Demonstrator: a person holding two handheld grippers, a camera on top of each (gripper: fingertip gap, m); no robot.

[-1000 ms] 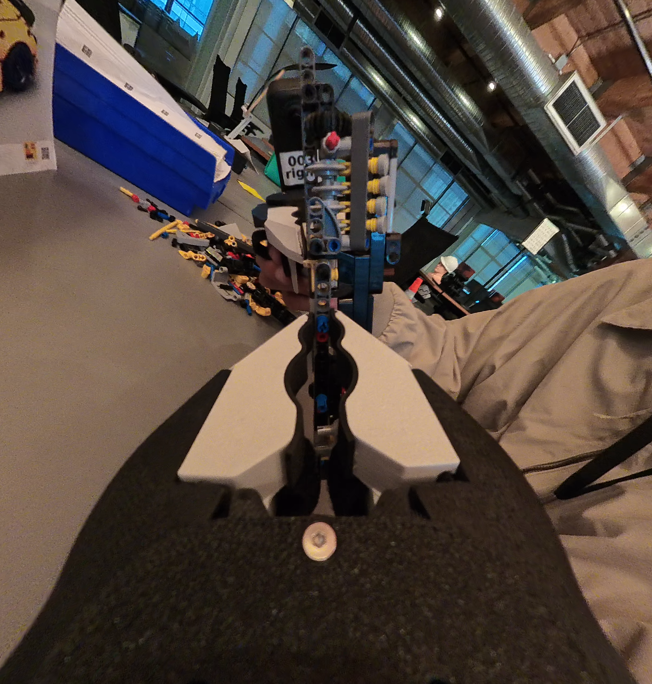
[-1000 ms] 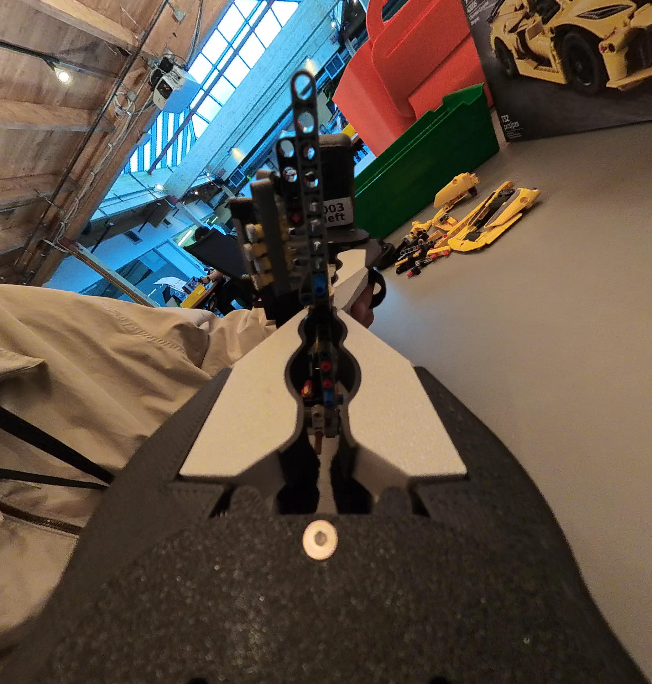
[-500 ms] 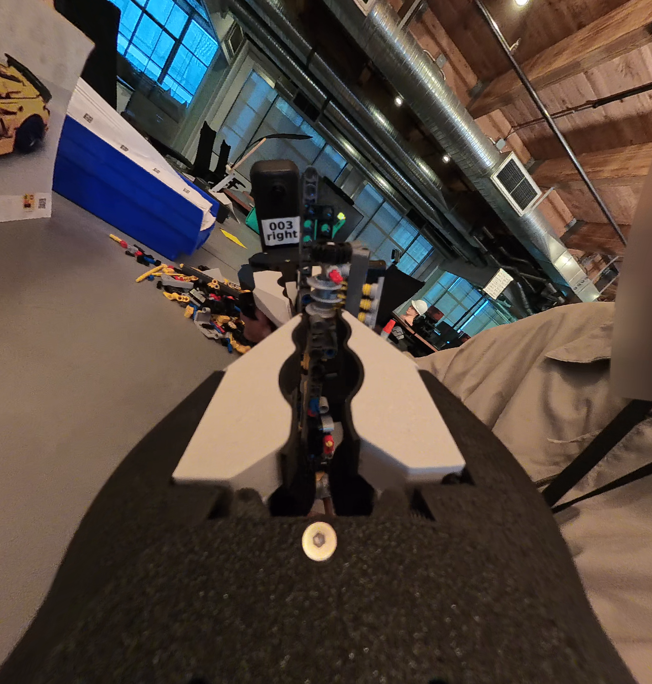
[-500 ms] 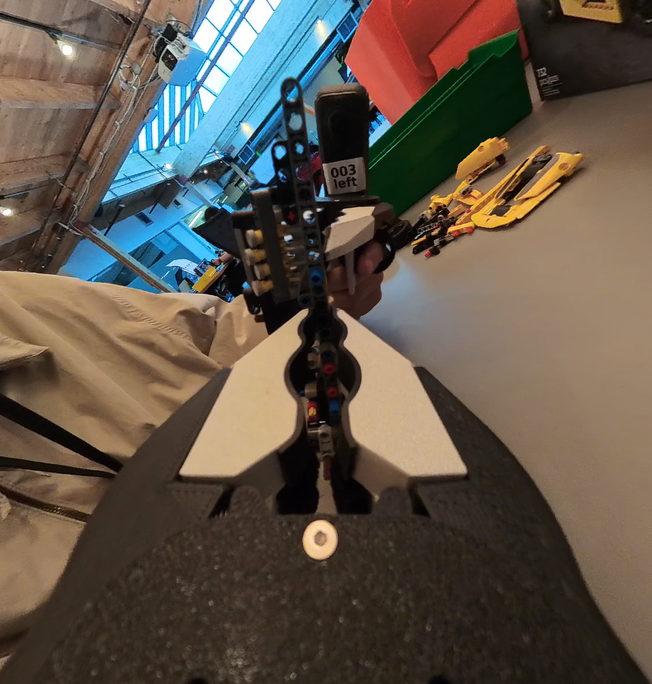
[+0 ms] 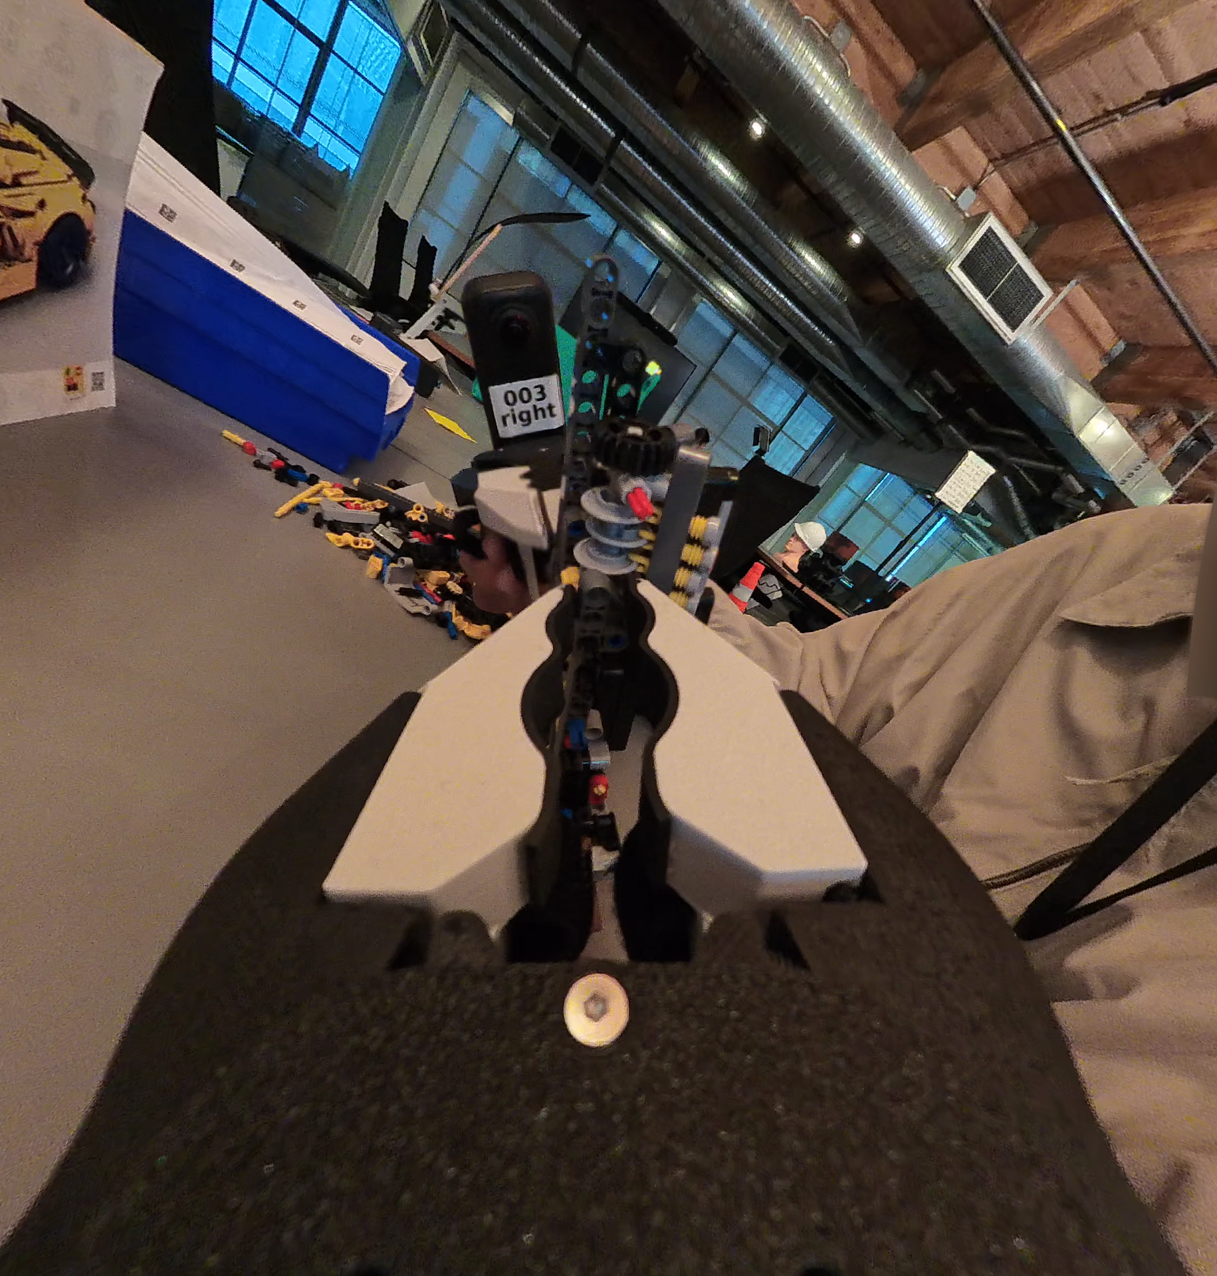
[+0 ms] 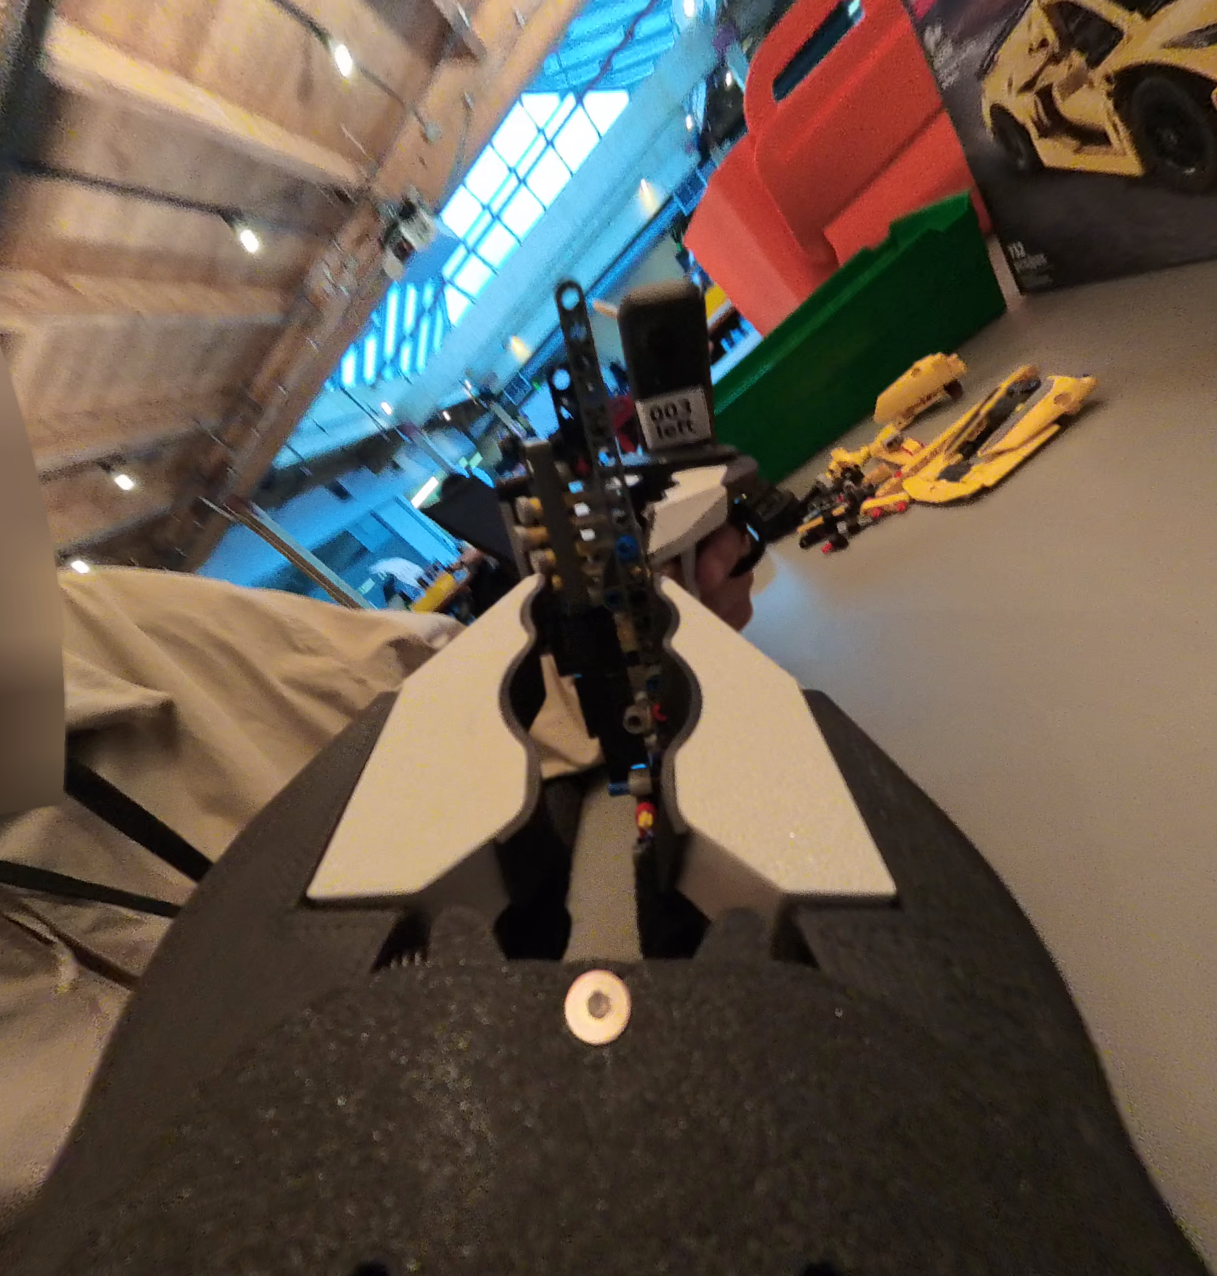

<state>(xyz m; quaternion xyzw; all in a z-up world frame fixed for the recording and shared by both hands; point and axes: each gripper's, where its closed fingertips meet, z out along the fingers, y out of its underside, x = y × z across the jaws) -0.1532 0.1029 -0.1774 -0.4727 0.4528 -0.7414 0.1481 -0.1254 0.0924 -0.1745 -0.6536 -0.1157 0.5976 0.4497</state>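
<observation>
Grey tabletop under timber ceiling and ducting. Left wrist view: left gripper clenched on toy-brick assembly, held aloft; loose parts and blue bin behind. Right wrist view: right gripper with wider gap, grip uncertain; assembly could twist loose. Open table rightward, yellow panels near green bin.

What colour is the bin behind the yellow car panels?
Green bin, clearest in the right wrist view, behind the yellow panels.

open table left, loose parts & blue bin beyond
</observation>
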